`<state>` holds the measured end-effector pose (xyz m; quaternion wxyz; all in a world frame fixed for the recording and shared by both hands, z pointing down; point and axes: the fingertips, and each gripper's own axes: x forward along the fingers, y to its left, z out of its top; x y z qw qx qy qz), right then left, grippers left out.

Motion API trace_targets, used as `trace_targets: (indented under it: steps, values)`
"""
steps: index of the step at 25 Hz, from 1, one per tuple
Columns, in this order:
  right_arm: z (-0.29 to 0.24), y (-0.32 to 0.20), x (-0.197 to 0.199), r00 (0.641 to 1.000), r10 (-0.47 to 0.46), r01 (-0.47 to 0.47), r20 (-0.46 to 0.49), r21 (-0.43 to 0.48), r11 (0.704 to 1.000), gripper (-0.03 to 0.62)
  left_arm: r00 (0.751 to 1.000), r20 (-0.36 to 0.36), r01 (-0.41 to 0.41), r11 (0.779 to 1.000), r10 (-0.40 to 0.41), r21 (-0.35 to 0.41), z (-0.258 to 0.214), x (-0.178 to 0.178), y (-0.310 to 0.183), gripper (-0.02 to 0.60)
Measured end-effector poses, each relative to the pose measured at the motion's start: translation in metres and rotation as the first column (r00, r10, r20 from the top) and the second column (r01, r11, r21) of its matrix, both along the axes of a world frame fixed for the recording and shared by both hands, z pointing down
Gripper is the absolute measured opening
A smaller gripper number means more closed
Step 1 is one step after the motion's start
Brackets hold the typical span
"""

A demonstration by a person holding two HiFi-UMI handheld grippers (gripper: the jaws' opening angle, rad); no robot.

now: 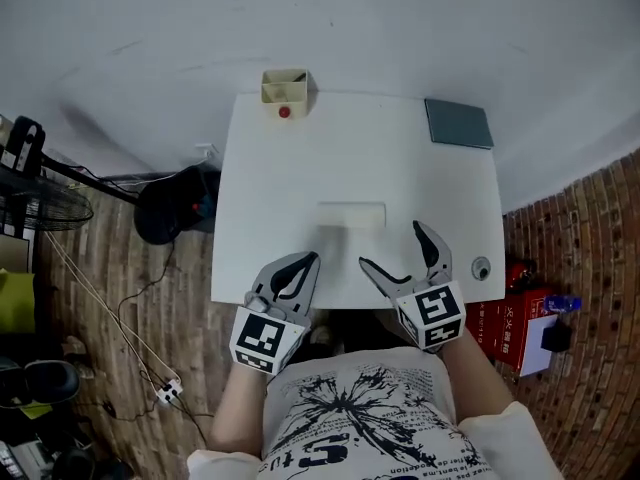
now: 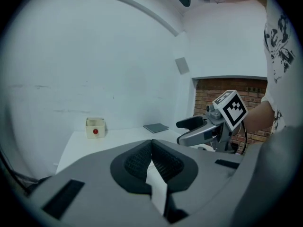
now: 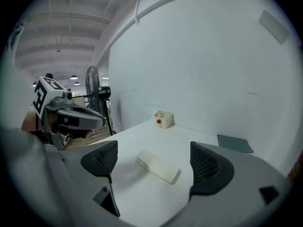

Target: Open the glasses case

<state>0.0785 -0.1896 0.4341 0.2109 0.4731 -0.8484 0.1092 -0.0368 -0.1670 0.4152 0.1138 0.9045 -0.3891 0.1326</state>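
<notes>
A cream glasses case (image 1: 350, 215) lies flat with its lid down near the middle of the white table (image 1: 270, 168). My right gripper (image 1: 392, 246) is open just to the right of it and nearer the table's front edge, touching nothing. In the right gripper view the case (image 3: 157, 167) sits a little ahead, between the spread jaws of the right gripper (image 3: 154, 161). My left gripper (image 1: 303, 264) hovers at the front edge, left of the case, shut with nothing in it. The left gripper view shows the left gripper (image 2: 152, 148) with its pads together and the right gripper (image 2: 201, 129) beyond; the case is hidden there.
A small cream box with a red dot (image 1: 285, 88) stands at the table's far edge. A dark grey pad (image 1: 458, 123) lies at the far right corner and a round grommet (image 1: 481, 267) at the near right. A fan (image 1: 30, 183) and cables are on the left floor, red boxes (image 1: 510, 323) on the right.
</notes>
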Motion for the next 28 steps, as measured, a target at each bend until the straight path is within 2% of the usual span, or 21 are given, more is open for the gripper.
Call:
trace_targets:
  steps: [4, 8, 11, 16, 20, 24, 28]
  values:
    - [0.042, -0.030, 0.008, 0.996, -0.071, 0.064, -0.057, -0.119, 0.991, 0.494, 0.999, 0.034, 0.034, 0.996, -0.031, -0.079, 0.041, 0.011, -0.026, 0.014]
    - [0.091, -0.049, 0.012, 0.980, -0.155, 0.119, -0.122, -0.258, 0.959, 0.470, 0.997, 0.071, 0.048, 0.984, -0.036, -0.169, 0.087, 0.020, -0.044, 0.014]
    - [0.111, -0.060, 0.008, 0.963, -0.223, 0.165, -0.153, -0.317, 0.934, 0.443, 0.995, 0.094, 0.057, 0.975, -0.037, -0.217, 0.111, 0.023, -0.056, 0.014]
    - [0.142, -0.074, 0.004, 0.919, -0.322, 0.222, -0.229, -0.376, 0.900, 0.439, 0.990, 0.132, 0.077, 0.952, -0.039, -0.296, 0.151, 0.026, -0.070, 0.014]
    - [0.163, -0.084, 0.004, 0.894, -0.362, 0.233, -0.266, -0.413, 0.880, 0.423, 0.986, 0.159, 0.099, 0.934, -0.046, -0.343, 0.179, 0.024, -0.078, 0.014]
    - [0.173, -0.086, 0.005, 0.876, -0.384, 0.239, -0.291, -0.430, 0.871, 0.410, 0.985, 0.163, 0.109, 0.924, -0.051, -0.366, 0.189, 0.025, -0.083, 0.014]
    - [0.179, -0.086, 0.006, 0.865, -0.387, 0.233, -0.320, -0.427, 0.874, 0.365, 0.983, 0.161, 0.146, 0.913, -0.090, -0.381, 0.197, 0.023, -0.089, 0.014]
